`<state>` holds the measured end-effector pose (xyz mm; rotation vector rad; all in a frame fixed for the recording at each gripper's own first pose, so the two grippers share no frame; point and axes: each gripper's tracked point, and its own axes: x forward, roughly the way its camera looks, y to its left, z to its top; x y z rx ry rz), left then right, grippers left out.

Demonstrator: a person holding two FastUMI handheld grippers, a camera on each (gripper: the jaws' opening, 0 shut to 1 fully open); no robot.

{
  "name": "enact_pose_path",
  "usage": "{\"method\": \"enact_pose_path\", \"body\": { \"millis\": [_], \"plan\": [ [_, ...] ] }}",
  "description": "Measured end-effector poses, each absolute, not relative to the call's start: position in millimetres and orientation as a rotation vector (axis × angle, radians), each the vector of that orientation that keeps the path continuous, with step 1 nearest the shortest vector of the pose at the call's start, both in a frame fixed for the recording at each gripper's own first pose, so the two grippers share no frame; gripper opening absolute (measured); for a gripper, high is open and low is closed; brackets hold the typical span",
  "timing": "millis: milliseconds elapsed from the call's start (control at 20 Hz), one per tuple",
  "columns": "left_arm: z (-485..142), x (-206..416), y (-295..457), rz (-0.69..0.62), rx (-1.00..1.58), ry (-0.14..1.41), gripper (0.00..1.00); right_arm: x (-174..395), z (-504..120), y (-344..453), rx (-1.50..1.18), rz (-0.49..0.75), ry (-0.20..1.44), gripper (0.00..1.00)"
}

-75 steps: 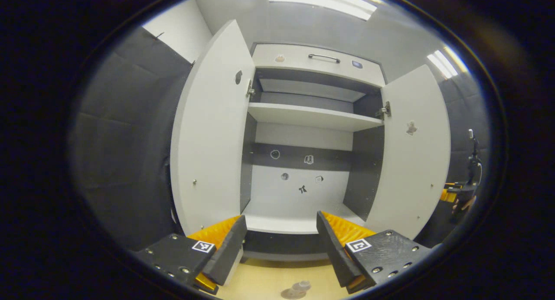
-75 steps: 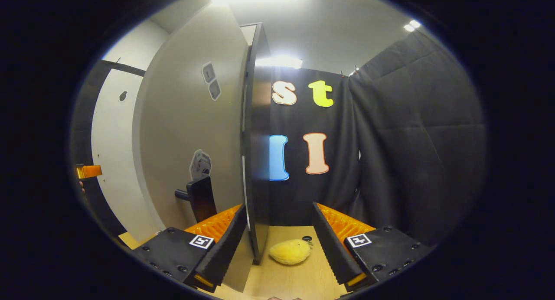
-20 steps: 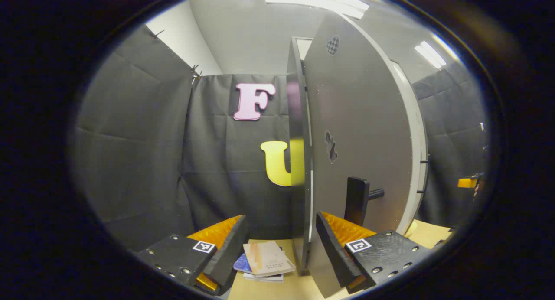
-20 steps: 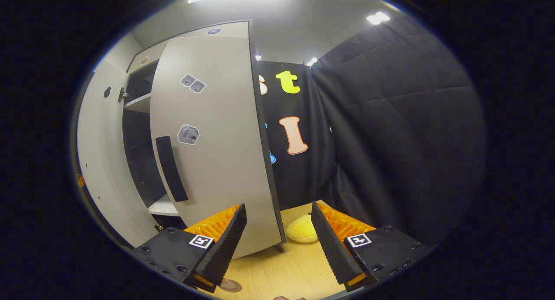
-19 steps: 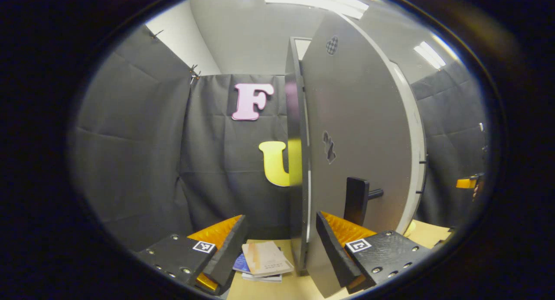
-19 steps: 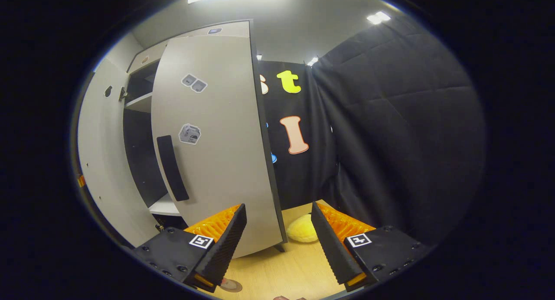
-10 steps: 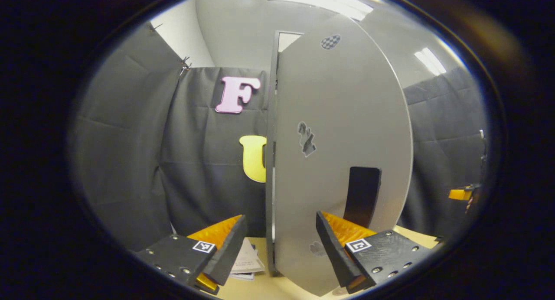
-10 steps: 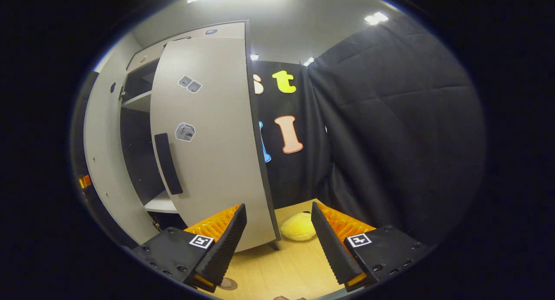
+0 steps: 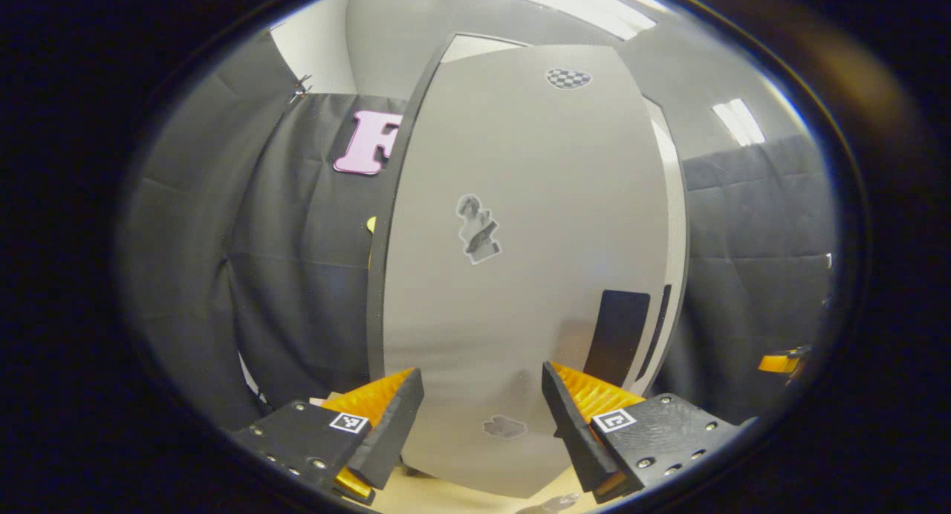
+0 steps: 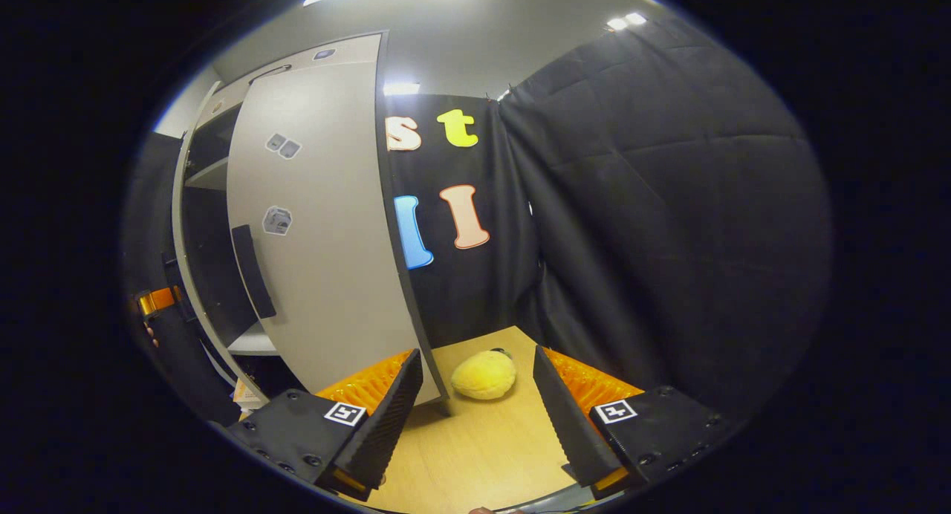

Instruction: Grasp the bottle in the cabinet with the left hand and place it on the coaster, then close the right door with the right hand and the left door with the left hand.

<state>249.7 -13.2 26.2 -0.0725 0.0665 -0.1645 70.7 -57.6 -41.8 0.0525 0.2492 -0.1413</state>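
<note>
The cabinet's left door (image 9: 520, 239) stands close in front of my left gripper (image 9: 481, 371), its grey outer face turned to me. The gripper is open with nothing between its fingers, and the door's black handle (image 9: 620, 336) is just above the right finger. I cannot tell whether a finger touches the door. In the right gripper view the right door (image 10: 319, 239) stands partly shut, its black handle (image 10: 252, 272) facing me. My right gripper (image 10: 475, 353) is open and holds nothing, just off that door's lower corner. Dark cabinet shelves (image 10: 212, 202) show through the gap.
A yellow plush toy (image 10: 483, 374) lies on the wooden table (image 10: 483, 447) between the right gripper's fingers and the black cloth wall. The left gripper (image 10: 156, 300) shows at the far left beside the cabinet. The right gripper (image 9: 780, 362) shows far right.
The left door has swung round from edge-on to face-on, with my left gripper following it. The right door has swung further toward the cabinet and sits farther left in the right gripper view.
</note>
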Motion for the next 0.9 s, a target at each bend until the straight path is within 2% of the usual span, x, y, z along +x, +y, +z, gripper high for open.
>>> {"method": "enact_pose_path", "body": {
  "millis": [150, 350, 500, 900],
  "plan": [
    [30.4, 241.5, -21.3, -0.131, -0.035, 0.067, 0.98, 76.2, -31.6, -79.4, 0.046, -0.158, 0.241, 0.96],
    [30.3, 219.8, -22.8, -0.085, -0.01, 0.072, 0.88, 98.8, -26.1, -87.3, 0.058, -0.114, 0.231, 0.96],
    [36.2, 189.4, -14.6, -0.026, 0.019, 0.065, 0.98, 116.7, -29.0, -76.7, 0.069, -0.032, 0.242, 0.96],
    [57.3, 150.2, -4.0, 0.127, 0.007, -0.005, 0.98, 137.5, -32.3, -33.8, 0.016, 0.207, 0.226, 0.96]
  ]
}}
